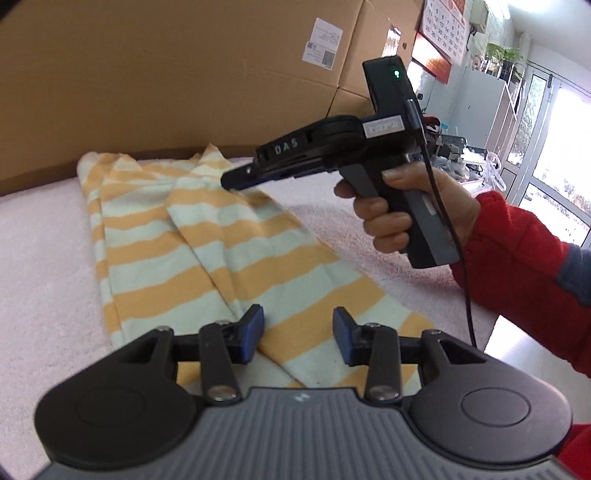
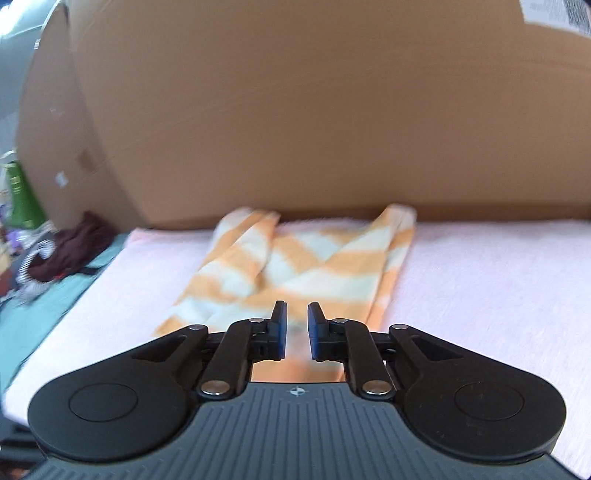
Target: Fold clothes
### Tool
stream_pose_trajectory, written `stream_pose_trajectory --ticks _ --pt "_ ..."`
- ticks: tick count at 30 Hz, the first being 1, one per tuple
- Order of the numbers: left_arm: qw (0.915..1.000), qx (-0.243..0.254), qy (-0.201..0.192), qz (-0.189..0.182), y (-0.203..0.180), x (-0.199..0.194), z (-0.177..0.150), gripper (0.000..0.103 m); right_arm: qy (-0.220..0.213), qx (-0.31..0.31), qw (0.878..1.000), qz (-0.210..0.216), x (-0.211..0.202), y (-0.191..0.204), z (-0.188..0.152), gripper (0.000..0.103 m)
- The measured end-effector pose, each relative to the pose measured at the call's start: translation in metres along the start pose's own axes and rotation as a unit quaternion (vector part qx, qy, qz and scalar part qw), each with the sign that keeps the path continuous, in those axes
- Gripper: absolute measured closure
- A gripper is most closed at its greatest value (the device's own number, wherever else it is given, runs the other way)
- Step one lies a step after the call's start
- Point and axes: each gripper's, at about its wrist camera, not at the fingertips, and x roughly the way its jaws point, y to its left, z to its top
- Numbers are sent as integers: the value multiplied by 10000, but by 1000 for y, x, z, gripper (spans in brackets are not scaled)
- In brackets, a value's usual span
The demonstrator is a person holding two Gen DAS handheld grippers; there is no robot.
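Striped garment lies partly folded on a pale pink towel, both grippers above it and empty.

The orange-and-white striped garment (image 1: 207, 240) lies lengthwise on the pink towel (image 1: 44, 258), its far end just beside a large cardboard box (image 1: 166, 74) that bears a white shipping label (image 1: 322, 42) whose print is too small to read. The left gripper (image 1: 298, 334) hovers over the near end of the cloth with its blue pads set apart and nothing between them. The right gripper (image 1: 231, 180), held by a hand (image 1: 410, 210) in a red sleeve (image 1: 524, 258), points over the middle of the cloth; white letters "DAS" show on its body and a green light glows on top. In its own view its jaws stand a narrow gap apart, gripping nothing. A wall calendar (image 1: 445, 26) hangs behind.
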Motion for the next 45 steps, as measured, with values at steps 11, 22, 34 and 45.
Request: stream_pose_trajectory --ticks 11,22,34,45 --pt "9968 751 -240 91 -30 -37 -24 57 -25 156 9950 982 -102 19 -67 83" --pt "9931 784 -241 843 -17 -28 -14 39 233 -70 9988 434 -122 42 -104 78" --pt "9527 -921 -57 2895 72 46 45 28 -123 87 9988 -462 -34 27 -44 78" --pt "9468 -1200 9 2987 82 48 45 14 -473 290 9955 -771 -30 16 -47 76"
